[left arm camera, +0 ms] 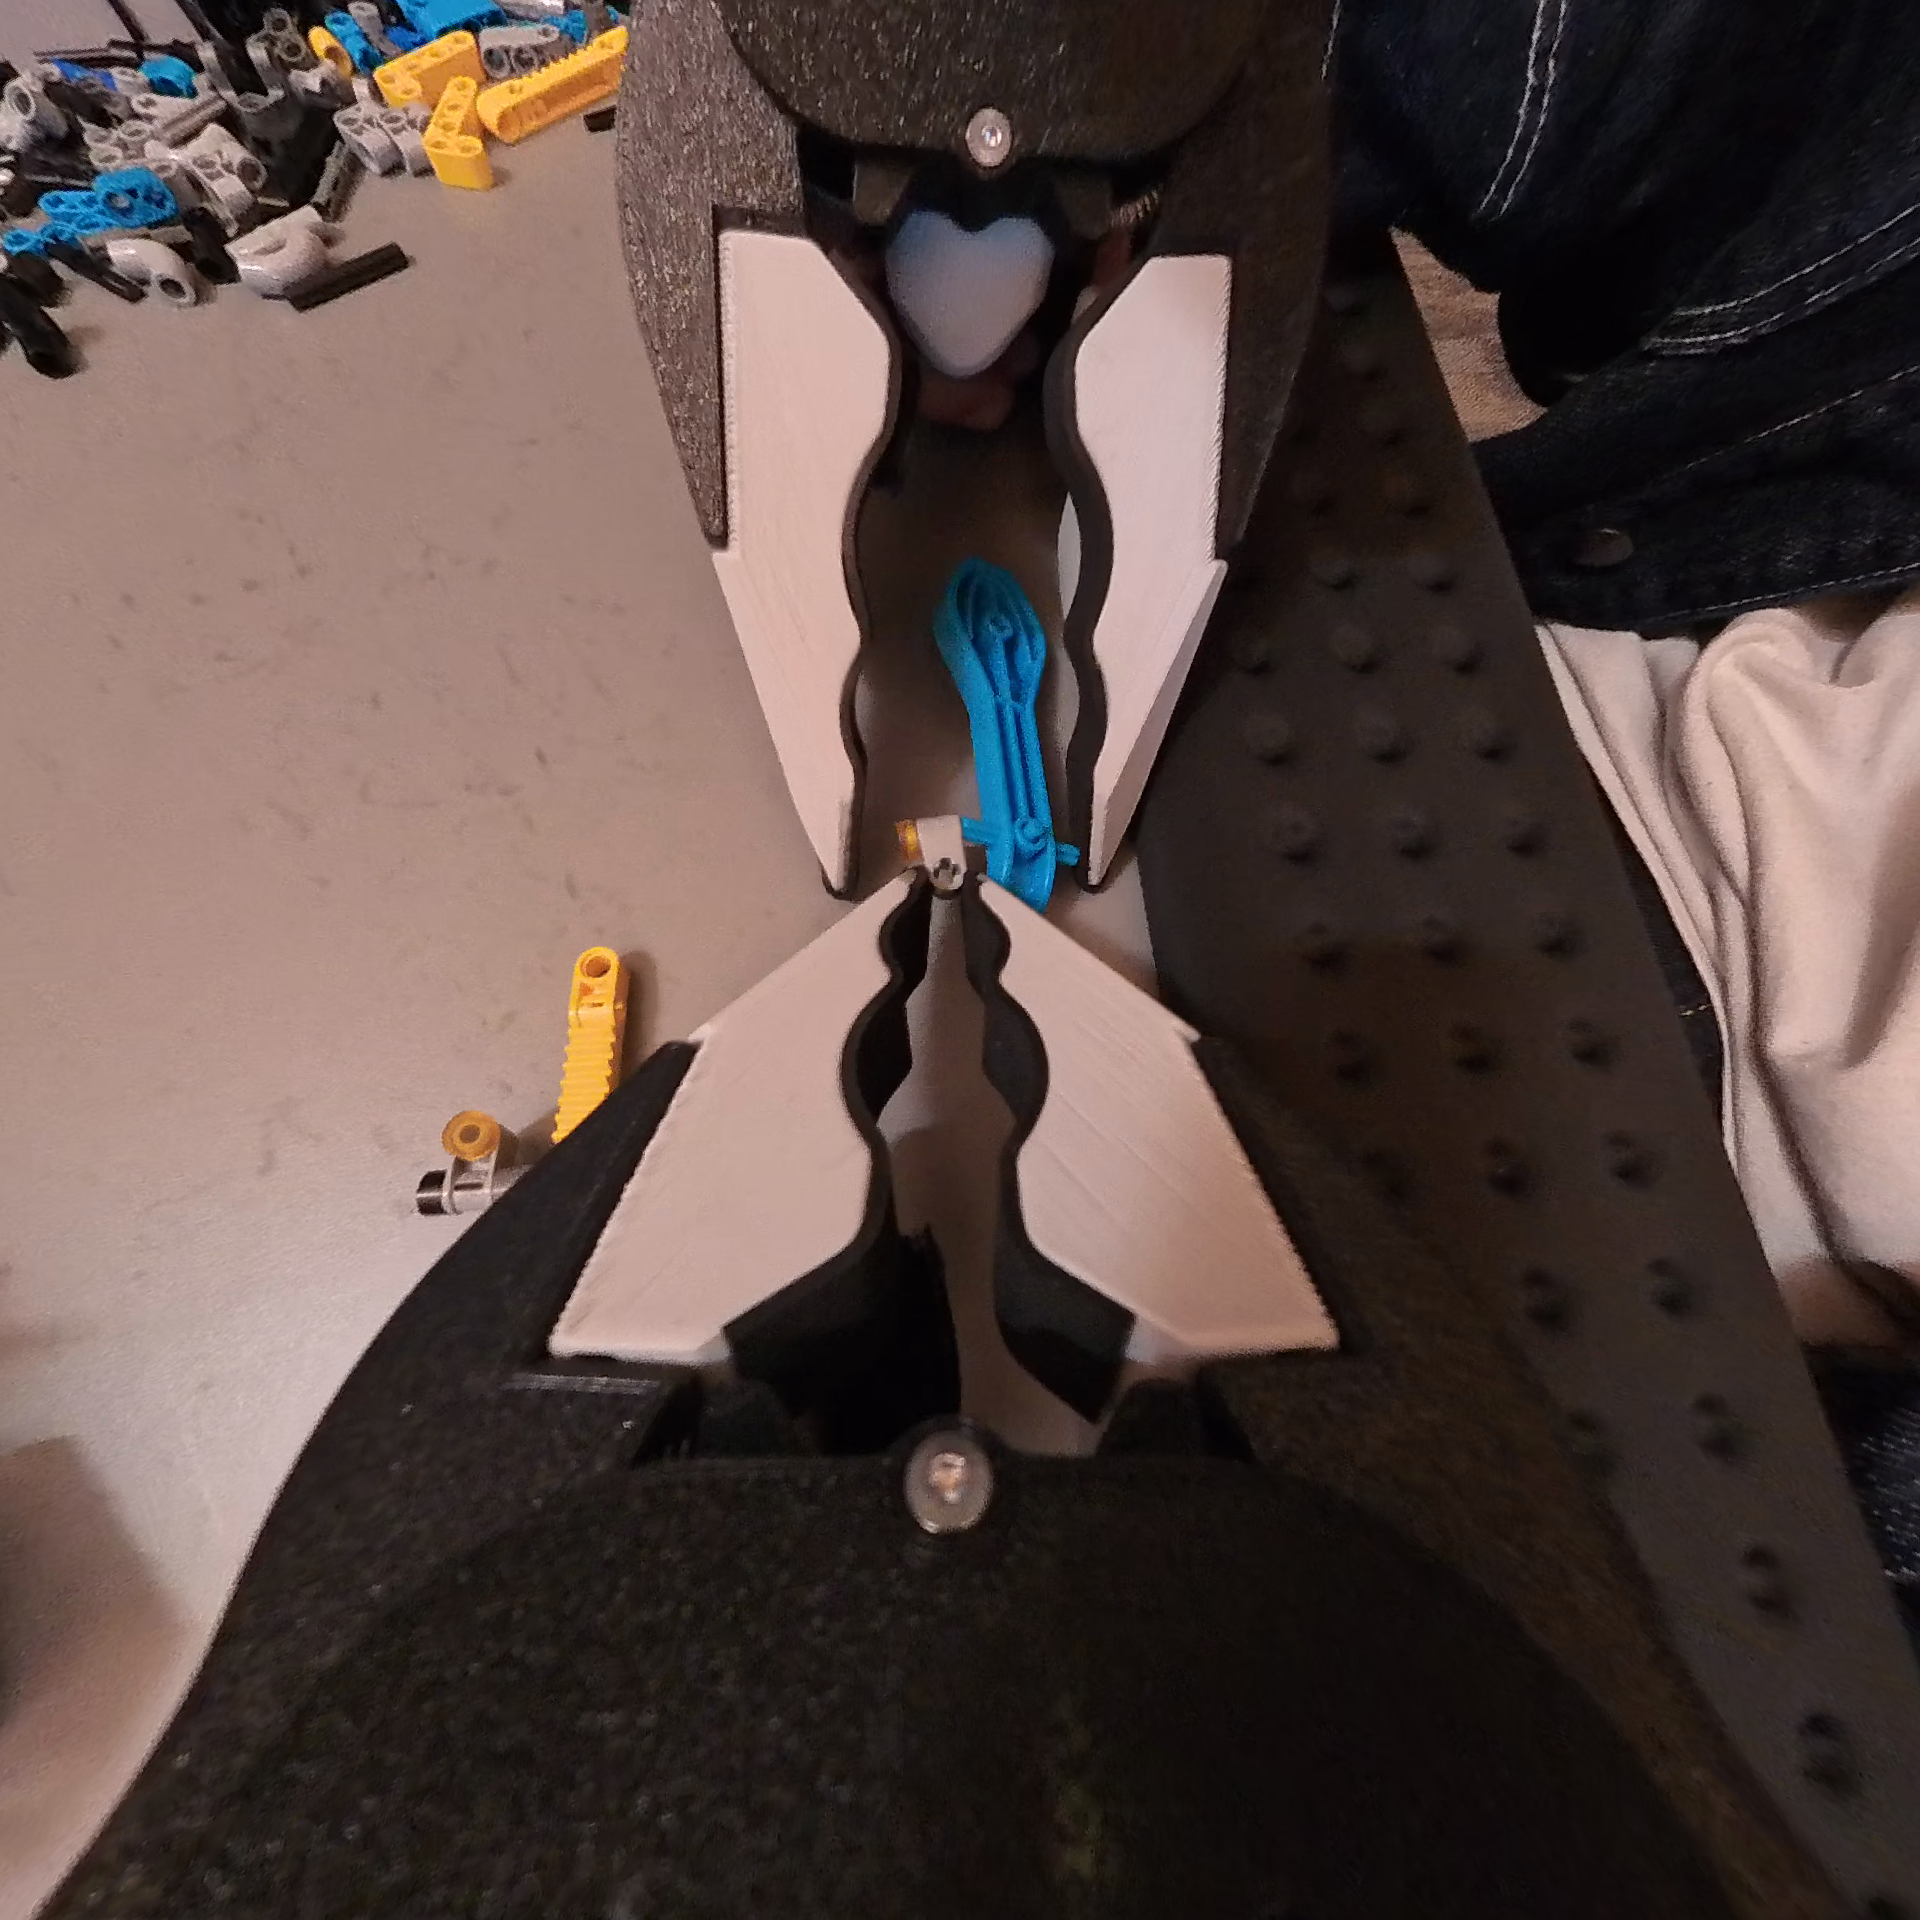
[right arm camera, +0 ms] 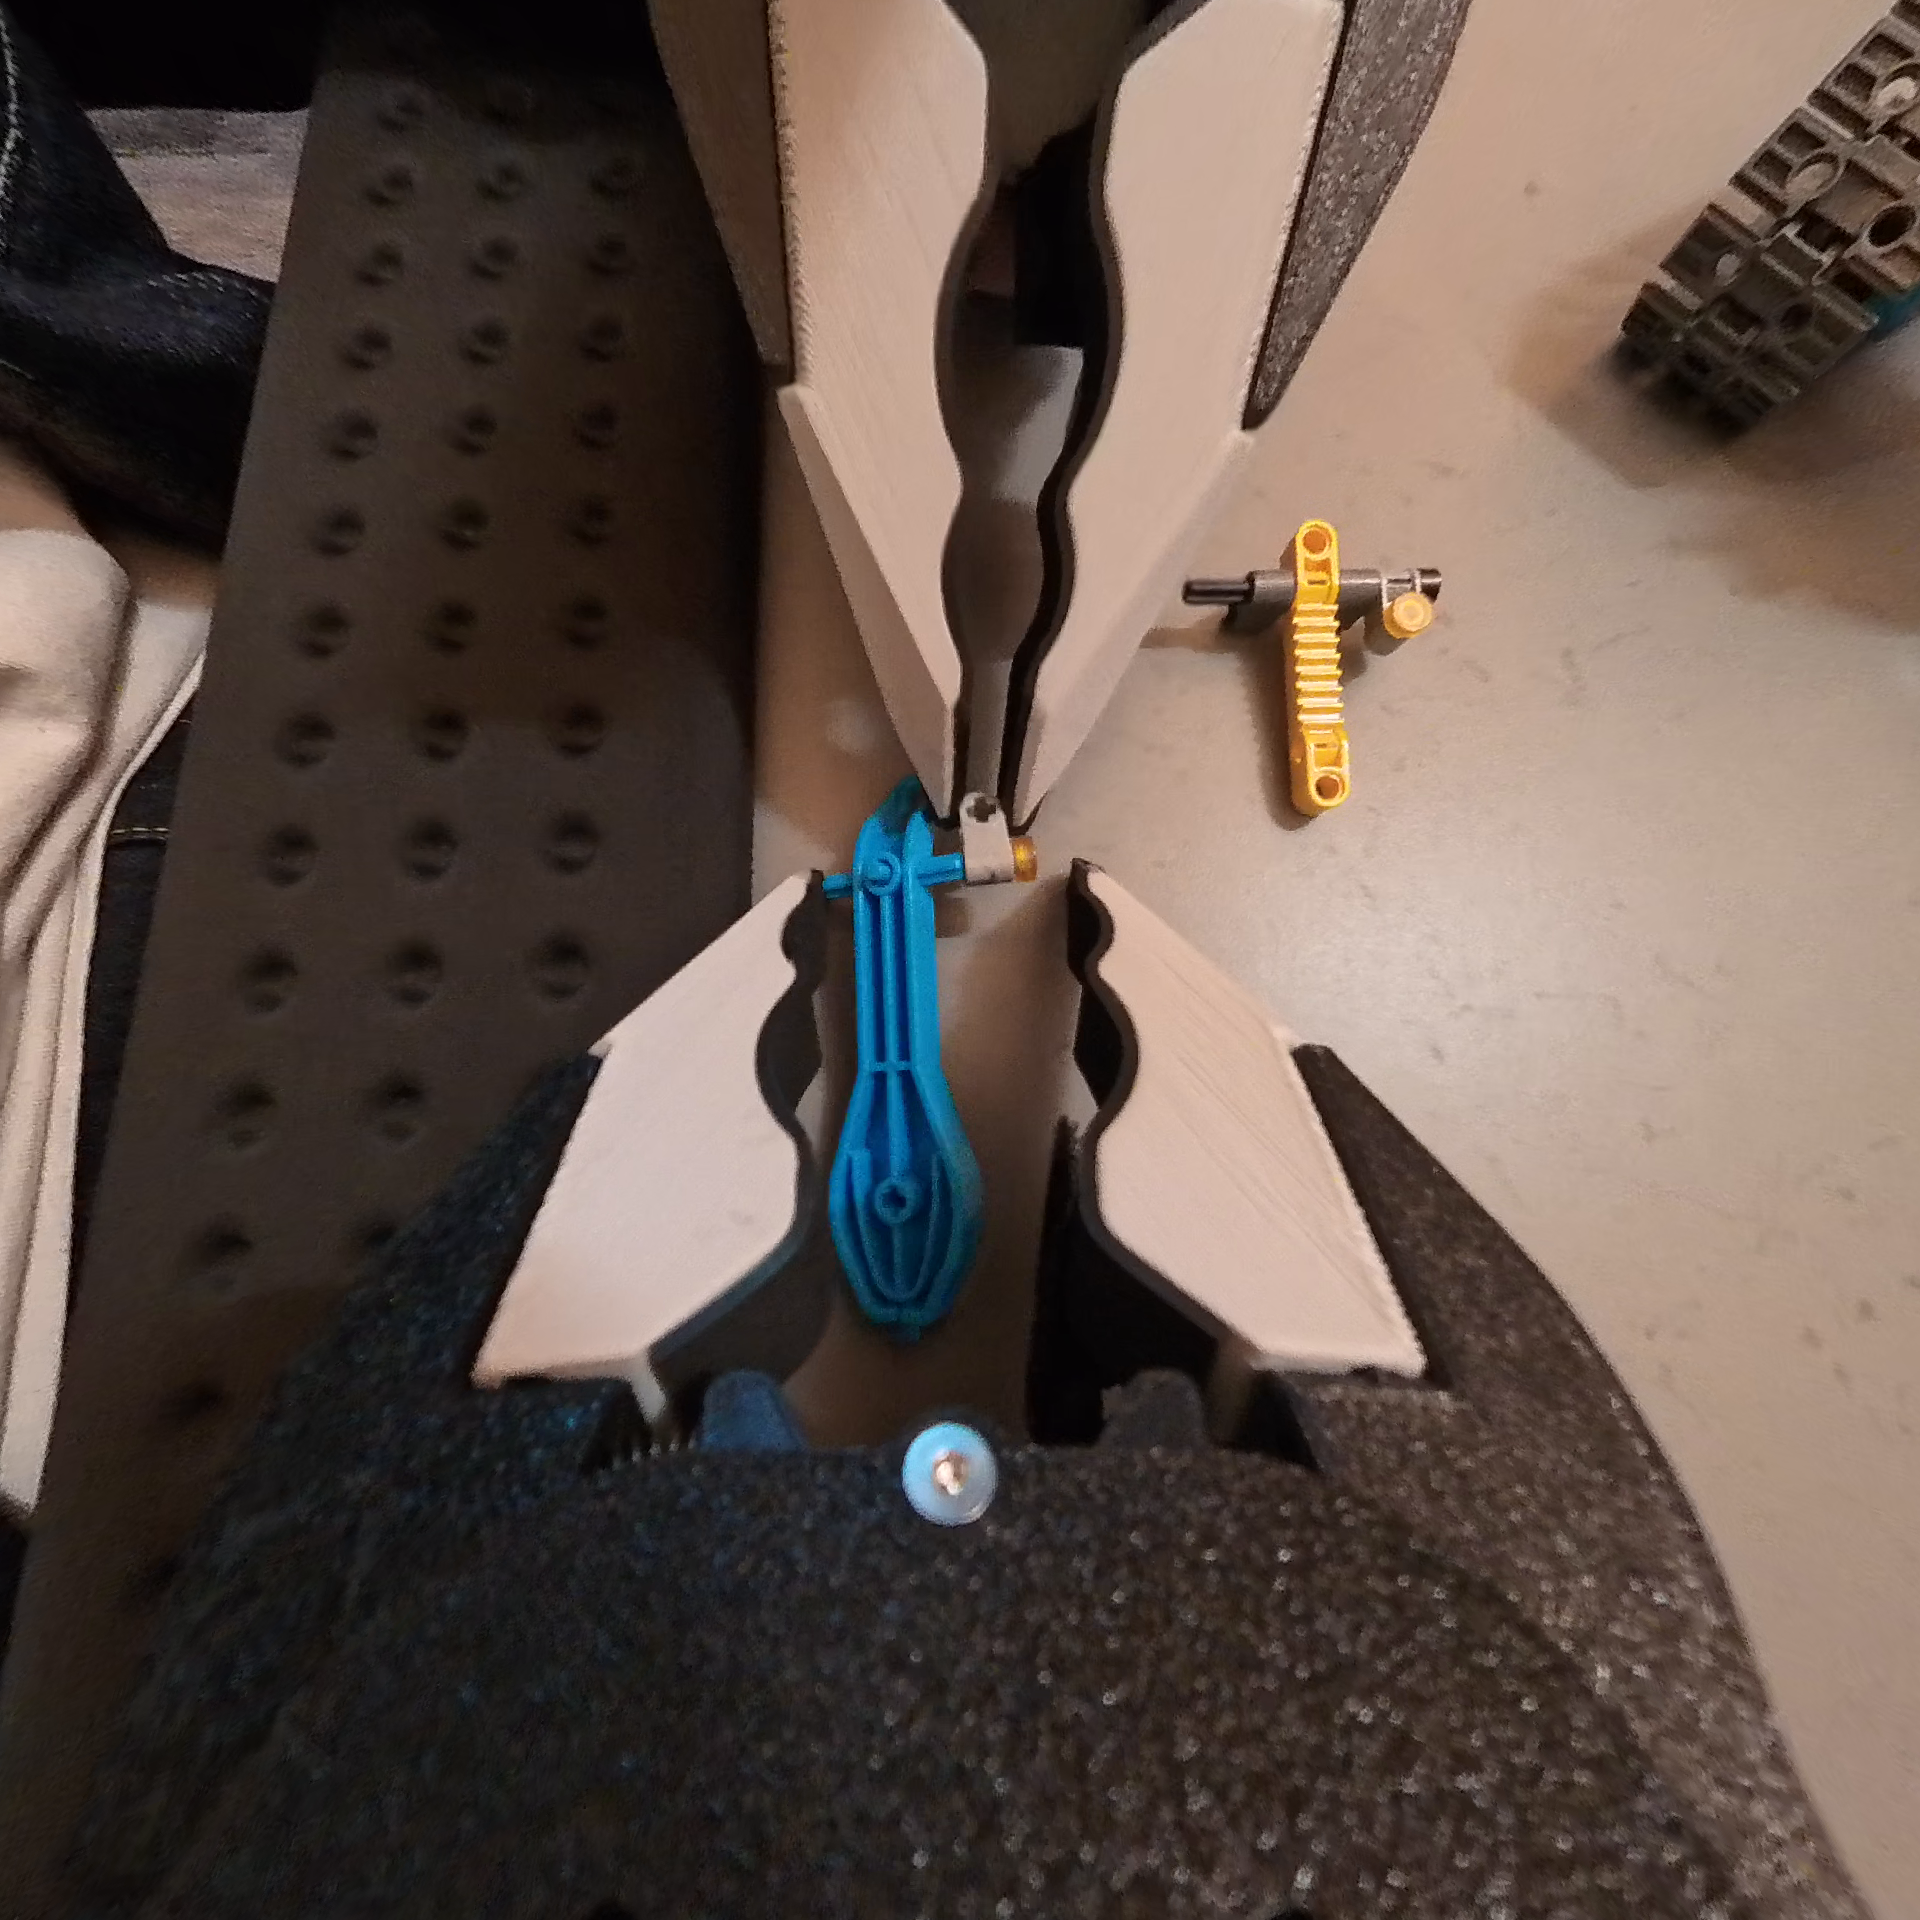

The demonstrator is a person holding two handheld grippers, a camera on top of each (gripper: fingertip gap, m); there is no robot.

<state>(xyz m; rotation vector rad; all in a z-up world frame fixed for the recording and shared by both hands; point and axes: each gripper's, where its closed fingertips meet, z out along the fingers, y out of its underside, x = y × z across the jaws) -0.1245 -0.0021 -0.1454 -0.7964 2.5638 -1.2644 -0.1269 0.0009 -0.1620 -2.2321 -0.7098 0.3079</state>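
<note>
Yellow toothed beam (right arm camera: pixel 1317 665), loose brick pile (left arm camera: pixel 208 156), studded black plate (right arm camera: pixel 436 582)

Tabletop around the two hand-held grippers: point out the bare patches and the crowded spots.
Bare: the wide stretch of tabletop between the brick pile and the yellow toothed beam; also the tabletop below that beam in the right wrist view. Crowded: the far-corner pile, the grey track assembly, and the studded black plate beside both grippers.

Speckled black tongs (left arm camera: pixel 940 883) with 2 white wavy-edged fingers (left arm camera: pixel 769 1164).
</note>
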